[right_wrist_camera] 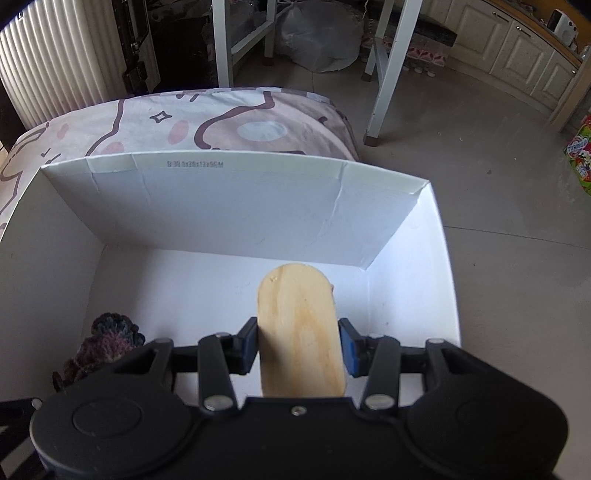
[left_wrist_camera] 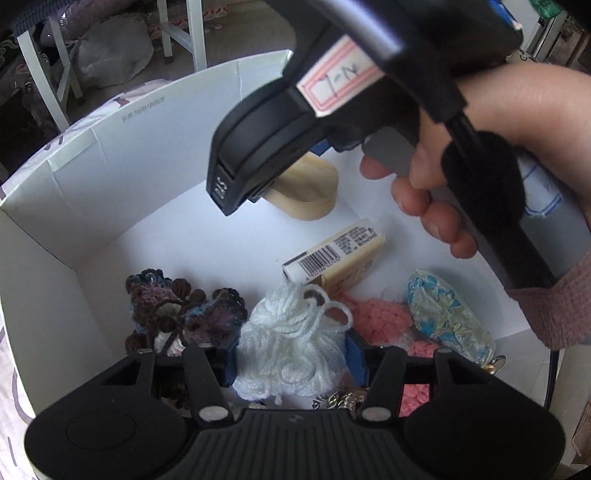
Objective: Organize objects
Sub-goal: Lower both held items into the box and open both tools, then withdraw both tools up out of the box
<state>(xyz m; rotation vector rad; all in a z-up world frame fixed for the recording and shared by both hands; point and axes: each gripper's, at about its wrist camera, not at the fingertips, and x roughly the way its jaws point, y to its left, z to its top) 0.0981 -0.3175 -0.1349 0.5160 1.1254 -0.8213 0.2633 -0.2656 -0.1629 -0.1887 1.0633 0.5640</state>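
My left gripper [left_wrist_camera: 293, 356] is shut on a bundle of white yarn [left_wrist_camera: 291, 343] low inside the white cardboard box [left_wrist_camera: 110, 173]. My right gripper [right_wrist_camera: 299, 349] is shut on an oval wooden block [right_wrist_camera: 299, 336] and holds it over the box floor near the far wall [right_wrist_camera: 236, 206]. The block also shows in the left wrist view [left_wrist_camera: 306, 192], under the right gripper's body. In the box lie a dark crocheted piece [left_wrist_camera: 173, 310], a barcoded cream box [left_wrist_camera: 336, 258], pink knitted pieces [left_wrist_camera: 380, 317] and a blue-gold brocade pouch [left_wrist_camera: 443, 317].
The box stands on a table with a pink cartoon-print cloth [right_wrist_camera: 207, 122]. Beyond it are white table legs [right_wrist_camera: 384, 74], a grey plastic bag [right_wrist_camera: 317, 33], a radiator [right_wrist_camera: 55, 59] and tiled floor [right_wrist_camera: 498, 240]. Small metal trinkets [left_wrist_camera: 340, 400] lie under the yarn.
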